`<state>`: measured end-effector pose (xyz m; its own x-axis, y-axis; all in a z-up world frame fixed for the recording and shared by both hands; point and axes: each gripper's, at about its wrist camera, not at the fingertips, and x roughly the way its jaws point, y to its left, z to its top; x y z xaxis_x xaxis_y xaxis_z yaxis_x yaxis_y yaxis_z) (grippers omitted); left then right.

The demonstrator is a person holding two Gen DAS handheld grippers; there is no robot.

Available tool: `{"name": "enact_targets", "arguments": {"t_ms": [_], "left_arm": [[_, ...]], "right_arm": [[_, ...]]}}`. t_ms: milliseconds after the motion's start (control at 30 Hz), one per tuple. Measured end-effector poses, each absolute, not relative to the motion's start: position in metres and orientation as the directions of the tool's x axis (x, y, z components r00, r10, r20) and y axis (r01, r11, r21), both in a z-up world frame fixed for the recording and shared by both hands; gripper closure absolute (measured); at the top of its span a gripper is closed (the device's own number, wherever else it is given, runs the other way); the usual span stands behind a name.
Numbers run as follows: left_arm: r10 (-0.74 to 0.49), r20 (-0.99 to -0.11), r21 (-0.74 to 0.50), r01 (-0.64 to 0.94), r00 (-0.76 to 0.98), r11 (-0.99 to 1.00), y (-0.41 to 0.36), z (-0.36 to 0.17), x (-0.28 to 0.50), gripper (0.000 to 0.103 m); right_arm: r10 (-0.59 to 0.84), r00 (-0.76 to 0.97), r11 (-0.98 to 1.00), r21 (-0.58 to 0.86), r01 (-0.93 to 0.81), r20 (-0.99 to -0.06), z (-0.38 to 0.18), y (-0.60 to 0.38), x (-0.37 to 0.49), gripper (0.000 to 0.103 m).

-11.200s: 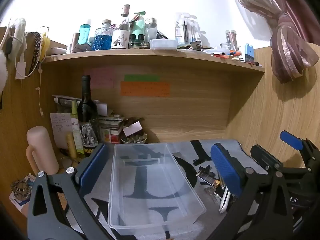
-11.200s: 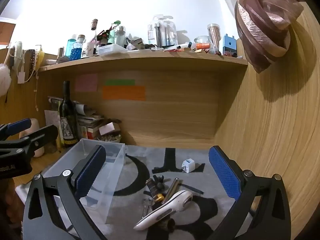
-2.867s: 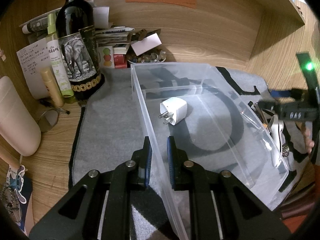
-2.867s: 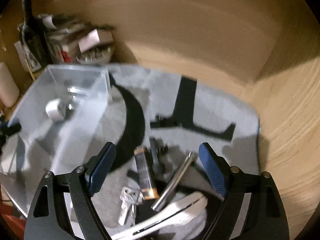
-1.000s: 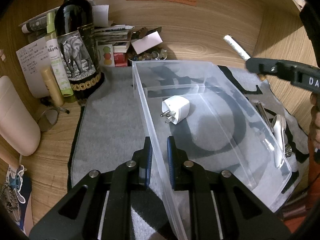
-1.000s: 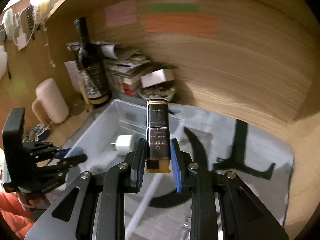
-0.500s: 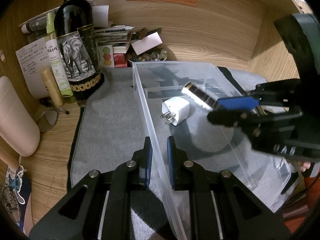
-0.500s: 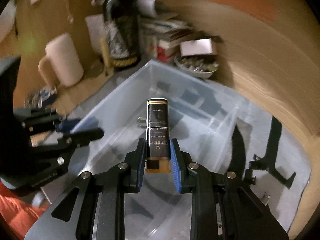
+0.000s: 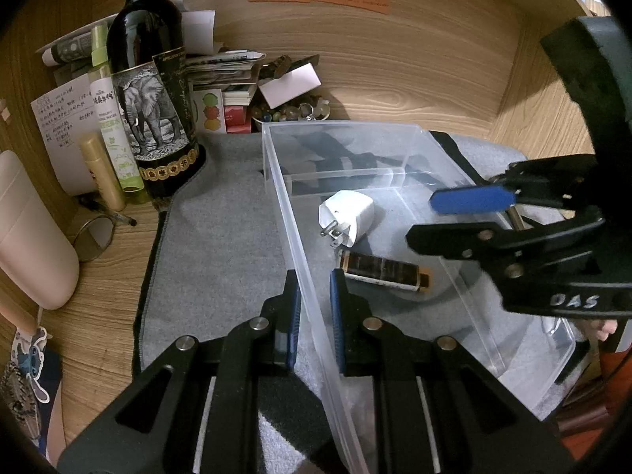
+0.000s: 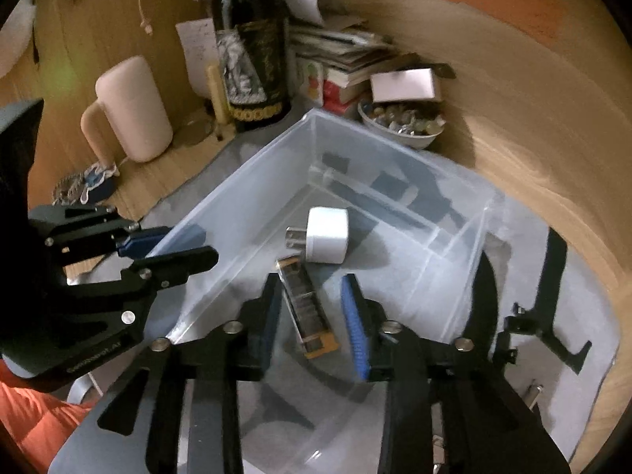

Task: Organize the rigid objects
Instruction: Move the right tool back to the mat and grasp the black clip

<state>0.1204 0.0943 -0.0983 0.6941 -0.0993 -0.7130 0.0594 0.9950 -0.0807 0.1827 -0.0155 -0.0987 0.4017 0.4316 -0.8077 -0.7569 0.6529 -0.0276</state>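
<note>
Two grippers work at a clear plastic bin (image 9: 466,288) on a grey mat (image 9: 221,245) inside a wooden desk nook. Left gripper (image 9: 315,312) stays clamped on the bin's near long wall, its blue pads pressed tight to either side of the thin plastic. Right gripper (image 10: 314,318) hangs over the bin's floor, its jaws having just been opening to a narrow gap; a dark, gold-ended lighter (image 10: 308,312) lies between them on the bin floor, tilted, touched by neither pad. From the left wrist view the lighter (image 9: 383,270) rests flat, just beside a white plug adapter (image 9: 347,217) whose prongs point toward it. Beyond the bin stand a dark wine bottle (image 9: 152,91) with an elephant label, a slim green spray bottle (image 9: 112,118), a stack of papers and a small bowl of trinkets (image 10: 407,126). A pale pink mug (image 10: 132,110) sits on the bare wood to the left.
</note>
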Motion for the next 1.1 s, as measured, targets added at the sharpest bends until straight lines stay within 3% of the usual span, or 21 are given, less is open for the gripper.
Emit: {"name": "enact_targets", "arguments": {"t_ms": [167,333,567,1100], "left_arm": [[-0.098,-0.713,-0.079,0.059,0.694,0.995,0.094,-0.099,0.120,0.089],[-0.099,-0.713,-0.080,0.060,0.694,0.995,0.094,-0.099,0.120,0.089],[-0.098,-0.713,-0.079,0.060,0.694,0.995,0.095,-0.099,0.120,0.089],[-0.097,-0.714,-0.077,0.060,0.693,0.995,0.095,-0.098,0.120,0.088]], "right_arm": [[0.438,0.446,0.677,-0.040,-0.735,-0.780,-0.086,-0.026,0.180,0.065],[0.421,0.519,0.726,-0.067,-0.684,-0.744,-0.068,-0.046,0.186,0.053],[0.348,0.589,0.814,-0.076,-0.575,-0.729,-0.056,-0.087,0.206,0.052],[0.184,0.479,0.898,-0.050,-0.436,-0.858,-0.127,-0.137,0.260,0.053]]}}
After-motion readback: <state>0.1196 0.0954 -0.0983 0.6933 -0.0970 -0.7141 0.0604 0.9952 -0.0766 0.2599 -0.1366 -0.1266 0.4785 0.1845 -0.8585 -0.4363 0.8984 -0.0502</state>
